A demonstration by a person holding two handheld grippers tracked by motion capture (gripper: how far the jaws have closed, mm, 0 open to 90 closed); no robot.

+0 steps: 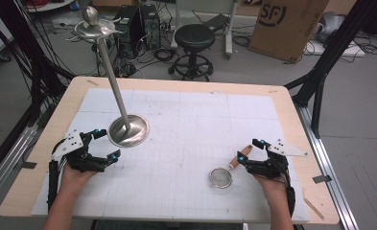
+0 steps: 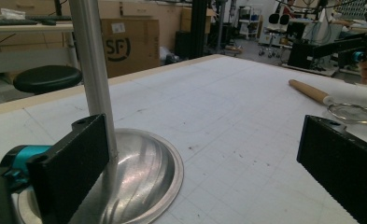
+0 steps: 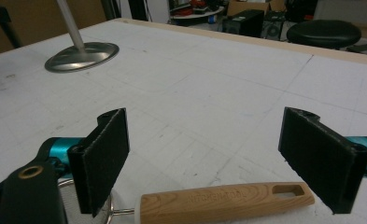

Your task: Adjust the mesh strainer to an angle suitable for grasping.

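The right gripper (image 1: 249, 149) stands wide open over the wooden handle (image 1: 240, 157) of a small strainer (image 1: 220, 178), holding nothing; in its own view the handle (image 3: 225, 202) lies crosswise low between the two jaws, and neither pad touches it. The strainer's mesh bowl lies on the table (image 1: 186, 120) just left of that gripper, near the front edge. The left gripper (image 1: 105, 143) is open too, its jaws spread beside the round base (image 1: 128, 130) of a metal stand. One jaw sits close to the pole (image 2: 93, 74), the other well apart. The stand rises tilted toward the table's far left.
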